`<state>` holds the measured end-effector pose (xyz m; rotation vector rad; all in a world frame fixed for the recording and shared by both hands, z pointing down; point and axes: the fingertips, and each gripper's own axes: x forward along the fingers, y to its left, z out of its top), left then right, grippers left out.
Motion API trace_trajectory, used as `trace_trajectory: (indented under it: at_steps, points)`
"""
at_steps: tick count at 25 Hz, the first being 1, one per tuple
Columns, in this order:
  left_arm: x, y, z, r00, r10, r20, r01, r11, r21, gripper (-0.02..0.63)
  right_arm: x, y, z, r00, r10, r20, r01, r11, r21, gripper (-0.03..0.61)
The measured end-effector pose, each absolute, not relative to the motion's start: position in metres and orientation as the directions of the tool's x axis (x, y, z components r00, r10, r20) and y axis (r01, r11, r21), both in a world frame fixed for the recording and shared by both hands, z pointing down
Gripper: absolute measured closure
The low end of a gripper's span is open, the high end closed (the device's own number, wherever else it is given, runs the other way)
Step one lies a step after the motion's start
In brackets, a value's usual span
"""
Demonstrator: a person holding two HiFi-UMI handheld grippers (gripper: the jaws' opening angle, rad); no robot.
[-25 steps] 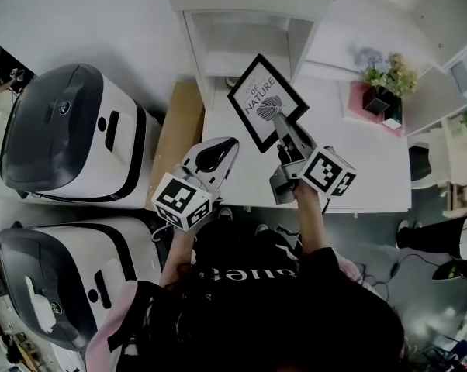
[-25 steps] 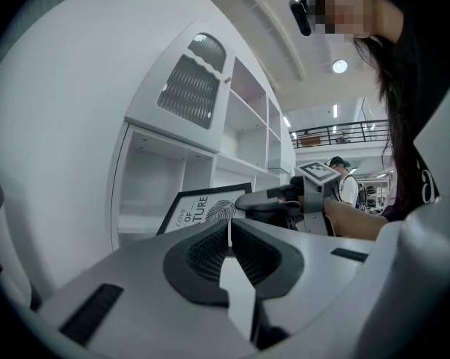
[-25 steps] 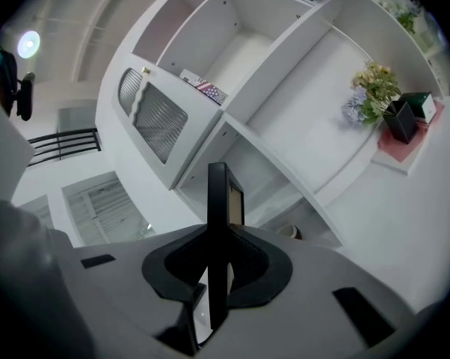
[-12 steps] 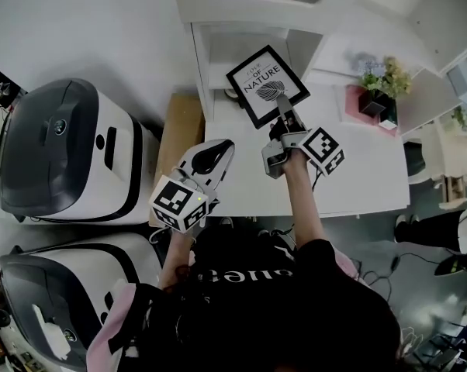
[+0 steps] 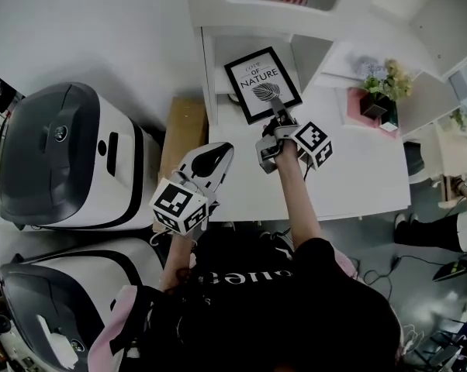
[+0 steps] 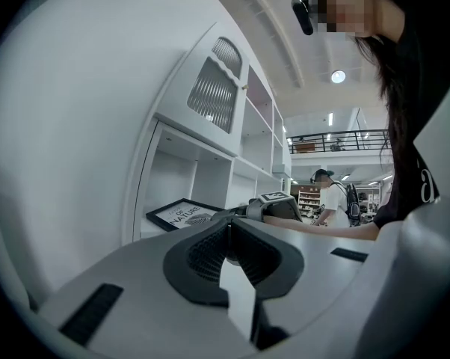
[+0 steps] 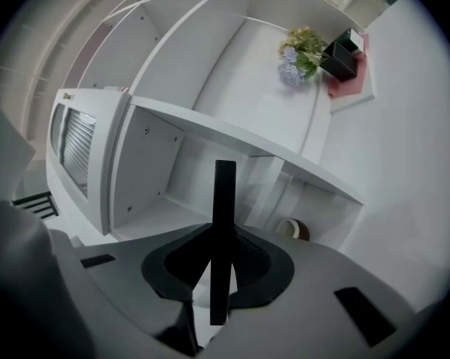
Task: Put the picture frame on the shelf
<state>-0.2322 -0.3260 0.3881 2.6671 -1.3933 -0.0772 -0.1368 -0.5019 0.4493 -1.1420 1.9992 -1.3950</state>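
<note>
Right gripper (image 5: 278, 117) was clenched on the picture frame (image 5: 262, 84), pinching the middle of its near short edge; in the right gripper view the frame (image 7: 224, 200) showed edge-on as a dark bar between the pads. Left gripper (image 5: 218, 152) had its jaws together on nothing and hung over the desk (image 5: 358, 169) edge at about 7 o'clock from the frame, well apart, so the right hand was the nearer one and the only one carrying. In the head view the frame reached out from the claw toward 11 o'clock, long axis along the 5-to-11 line, print side up, its far end at the mouth of the bottom opening of the shelf (image 5: 218, 53). The opening lay at 12 o'clock from the claw. Whether the frame touched the shelf floor couldn't be told. Side walls stood at 9 and 3 o'clock of the frame with a board overhead, so room looked tight sideways and open straight ahead. Likely needs a push toward 12 o'clock, corners kept off the walls. A flower pot (image 5: 385, 91) sat at 3 o'clock, well clear.
</note>
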Motion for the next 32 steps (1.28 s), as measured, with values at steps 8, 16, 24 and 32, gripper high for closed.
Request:
trace_trajectory:
  at_steps: [8, 16, 24, 32]
  points:
    - [-0.254, -0.326, 0.397, 0.549, -0.835, 0.032, -0.828, -0.539, 0.155, 0.592, -0.151, -0.528, 0.464, -0.518, -0.844, 0.138, -0.356, 0.066, -0.932, 0.494]
    - [-0.268, -0.328, 0.401, 0.532, -0.846, 0.037, -0.838, -0.520, 0.164, 0.592, -0.155, -0.541, 0.481, -0.511, -0.839, 0.187, -0.402, 0.041, -0.915, 0.459]
    - [-0.267, -0.330, 0.404, 0.536, -0.843, 0.040, -0.836, -0.524, 0.164, 0.592, -0.160, -0.536, 0.473, -0.571, -0.805, 0.161, -0.448, 0.141, -0.883, 0.374]
    - [-0.261, -0.331, 0.403, 0.536, -0.843, 0.040, -0.836, -0.523, 0.168, 0.592, -0.149, -0.518, 0.464, -0.622, -0.769, 0.145, -0.437, 0.188, -0.880, 0.350]
